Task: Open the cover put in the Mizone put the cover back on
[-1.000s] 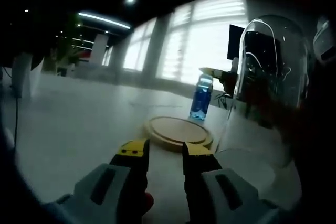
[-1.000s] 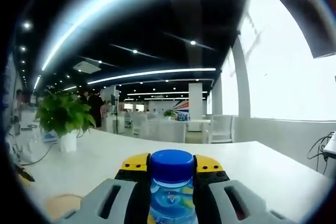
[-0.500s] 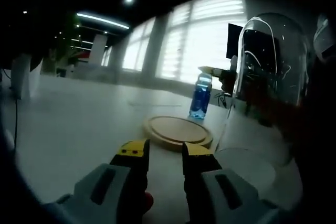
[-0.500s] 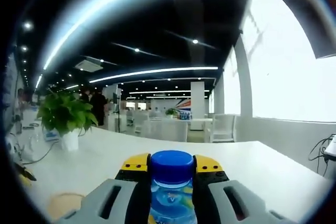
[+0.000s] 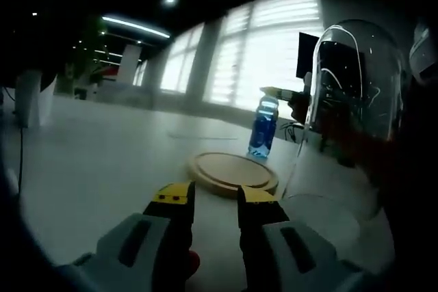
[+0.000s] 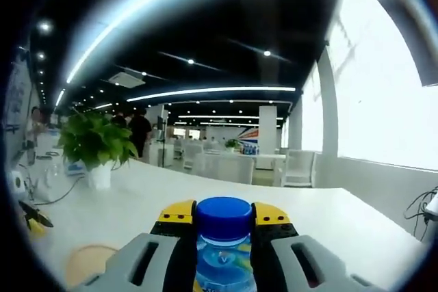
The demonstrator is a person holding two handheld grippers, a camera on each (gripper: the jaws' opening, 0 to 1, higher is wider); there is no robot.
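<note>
A blue Mizone bottle (image 6: pixel 223 268) with a blue cap stands upright between my right gripper's (image 6: pixel 222 215) yellow-tipped jaws, which are shut on its neck. From the left gripper view the same bottle (image 5: pixel 263 128) hangs just past the far edge of a round wooden base (image 5: pixel 233 172), with one yellow jaw tip at its cap. The clear glass dome cover (image 5: pixel 352 114) stands off the base, close on the right. My left gripper (image 5: pixel 215 200) hovers over the table before the base, its jaws a narrow gap apart with nothing between them. The wooden base (image 6: pixel 89 264) also appears low left.
A long white table (image 5: pixel 102 162) carries everything. A potted plant (image 6: pixel 96 148) and cables (image 6: pixel 34 213) lie on its far part. A dark monitor (image 5: pixel 308 52) stands behind the dome, by bright windows. People (image 6: pixel 140 131) stand far off in the office.
The right gripper view has shifted slightly, with the plant now a little farther right. The bottle has barely moved beside the base. My left gripper and the dome have stayed still.
</note>
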